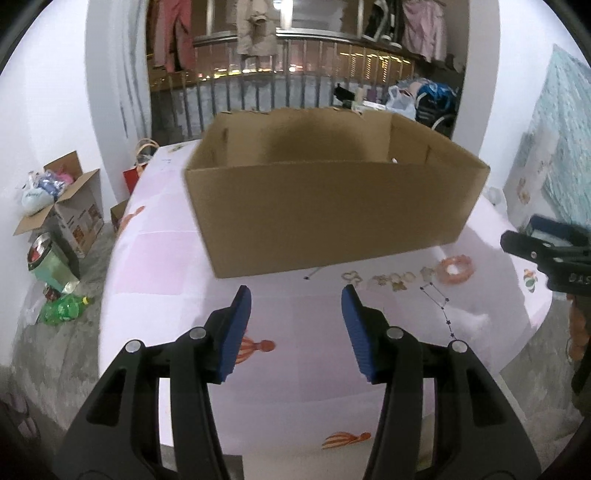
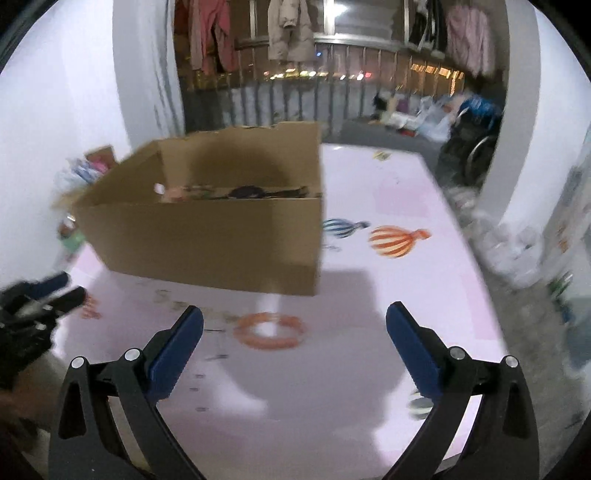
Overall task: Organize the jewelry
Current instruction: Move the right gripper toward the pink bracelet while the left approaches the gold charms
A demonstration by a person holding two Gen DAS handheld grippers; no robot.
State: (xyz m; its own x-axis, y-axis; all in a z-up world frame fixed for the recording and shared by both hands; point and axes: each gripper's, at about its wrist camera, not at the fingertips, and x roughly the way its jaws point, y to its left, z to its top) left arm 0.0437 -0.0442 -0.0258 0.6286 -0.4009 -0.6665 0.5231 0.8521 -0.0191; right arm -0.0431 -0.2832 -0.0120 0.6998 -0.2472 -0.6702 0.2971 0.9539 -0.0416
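Both tools hang released and empty over the pink table point(image 1: 155, 258), the left gripper point(image 1: 295, 291) and the right gripper point(image 2: 295, 314) with fingers spread; the jewelry point(image 1: 406, 277) lies in a row just before the cardboard box point(image 1: 332, 206), an orange bracelet point(image 2: 271, 330) toward the table's right edge.

White walls point(image 1: 51, 122) flank a balcony opening at top centre, with metal railing point(image 1: 295, 77) and hanging clothes point(image 1: 255, 29). Grey carpet point(image 1: 48, 343) lower left; night lights beyond.
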